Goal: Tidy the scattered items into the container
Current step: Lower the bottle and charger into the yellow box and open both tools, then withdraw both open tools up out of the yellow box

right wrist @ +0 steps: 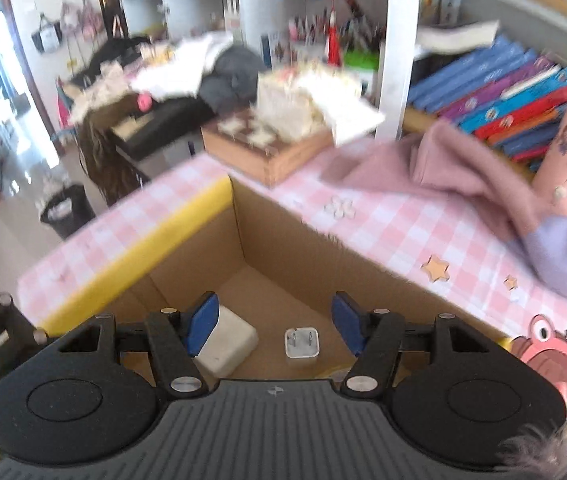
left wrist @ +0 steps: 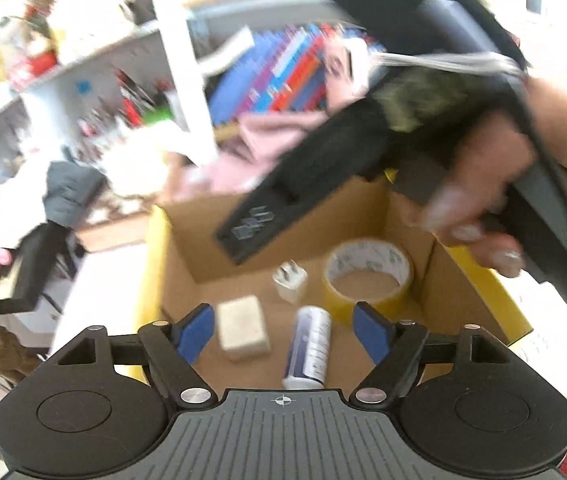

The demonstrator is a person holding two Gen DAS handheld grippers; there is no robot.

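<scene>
Over an open cardboard box (left wrist: 367,216) with yellow-edged flaps, two hand-held grippers point down at a slant. Inside the box, on its brown floor, lie four things: a pale block (left wrist: 242,328), a small white plug (left wrist: 290,282) with two metal prongs, a roll of yellow tape (left wrist: 367,276) lying flat, and a white tube (left wrist: 310,346) with dark print, lying on its side.

From the left camera, the left gripper (left wrist: 285,330) hangs above the box's near side, its blue-padded jaws spread wide and pinching nothing. Seen between them, down on the box floor, are the block and the tube. The tape sits farther back toward the box's right wall, and the plug stands just left of the tape.

A hand (left wrist: 495,200) with pale painted nails holds the right gripper above the box's far right corner in that view; the tool is blurred.

From the right camera, the right gripper (right wrist: 279,328) is also over the box, its jaws spread with nothing between the pads. Below them the plug lies prongs up on the box floor, and the block lies partly behind the left pad.

Around the box is a pink checked surface (right wrist: 383,216). A pink cloth (right wrist: 443,164) is heaped on it beyond the box's right side, and a wooden crate (right wrist: 267,152) stands behind the box.
</scene>
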